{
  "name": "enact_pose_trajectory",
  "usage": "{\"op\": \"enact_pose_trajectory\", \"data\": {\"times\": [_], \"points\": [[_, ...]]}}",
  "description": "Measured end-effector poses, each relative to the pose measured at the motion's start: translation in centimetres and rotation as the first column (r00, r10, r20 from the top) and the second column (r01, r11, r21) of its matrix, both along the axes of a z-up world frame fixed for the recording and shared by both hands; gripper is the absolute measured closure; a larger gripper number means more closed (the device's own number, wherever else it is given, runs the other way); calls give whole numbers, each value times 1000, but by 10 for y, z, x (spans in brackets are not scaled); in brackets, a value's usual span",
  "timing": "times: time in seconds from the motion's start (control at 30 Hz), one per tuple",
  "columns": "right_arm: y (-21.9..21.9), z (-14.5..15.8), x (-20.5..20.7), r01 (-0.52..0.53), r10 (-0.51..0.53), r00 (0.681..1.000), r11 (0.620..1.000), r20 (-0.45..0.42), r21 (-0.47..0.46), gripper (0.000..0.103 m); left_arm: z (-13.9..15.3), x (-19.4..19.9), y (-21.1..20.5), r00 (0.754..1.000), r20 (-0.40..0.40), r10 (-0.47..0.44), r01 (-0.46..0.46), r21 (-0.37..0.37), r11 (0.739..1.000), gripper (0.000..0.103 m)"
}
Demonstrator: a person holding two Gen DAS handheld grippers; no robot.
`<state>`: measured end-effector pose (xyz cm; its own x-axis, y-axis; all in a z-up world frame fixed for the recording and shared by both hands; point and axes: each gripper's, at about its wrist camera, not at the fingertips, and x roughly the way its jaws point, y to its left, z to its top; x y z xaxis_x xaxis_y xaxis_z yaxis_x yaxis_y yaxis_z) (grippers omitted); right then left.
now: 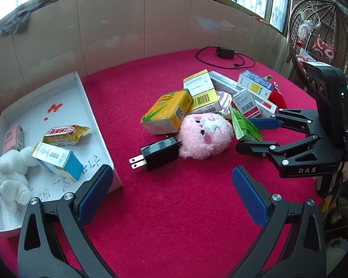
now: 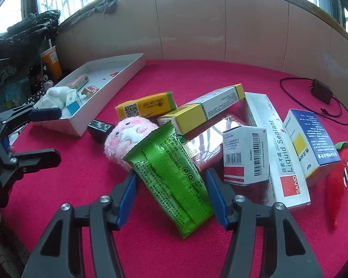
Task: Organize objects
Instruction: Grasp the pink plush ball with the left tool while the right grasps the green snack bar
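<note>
A pile lies on the red cloth: a green snack packet (image 2: 174, 176), a pink plush (image 1: 205, 135), a yellow carton (image 1: 167, 112), a black plug adapter (image 1: 159, 153), a red plush pepper (image 2: 342, 169) and several medicine boxes (image 2: 246, 156). My right gripper (image 2: 170, 178) is closed around the green packet (image 1: 243, 125), its blue pads on both sides. My left gripper (image 1: 171, 185) is open and empty above the cloth, between the white tray (image 1: 90, 115) and the pile. The tray holds a white plush (image 1: 10, 176), a blue box, a pink box and a yellow packet.
A black power brick with cable (image 1: 225, 53) lies at the back of the cloth. A cardboard wall (image 1: 127, 27) runs behind the table. A wicker chair (image 1: 322, 34) stands at the right. Clutter with an orange cup (image 2: 51, 61) sits left of the tray.
</note>
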<state>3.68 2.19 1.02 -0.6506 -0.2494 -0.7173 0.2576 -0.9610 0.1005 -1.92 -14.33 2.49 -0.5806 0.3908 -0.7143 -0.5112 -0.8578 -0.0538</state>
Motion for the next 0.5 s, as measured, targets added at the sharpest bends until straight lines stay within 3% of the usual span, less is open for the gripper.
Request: {"op": "enact_pose_trajectory", "data": {"times": [0.4,0.5], "points": [[-4,-10,-4,-5,5,999,1000,38,19,48,-25,-1,29,993,98,-69,72,-29,997,0],[3,-6,1,14,-13,1000,1000,18,-9,57,-31,-7,38,989,137,-55,58,-20,998,0]]}}
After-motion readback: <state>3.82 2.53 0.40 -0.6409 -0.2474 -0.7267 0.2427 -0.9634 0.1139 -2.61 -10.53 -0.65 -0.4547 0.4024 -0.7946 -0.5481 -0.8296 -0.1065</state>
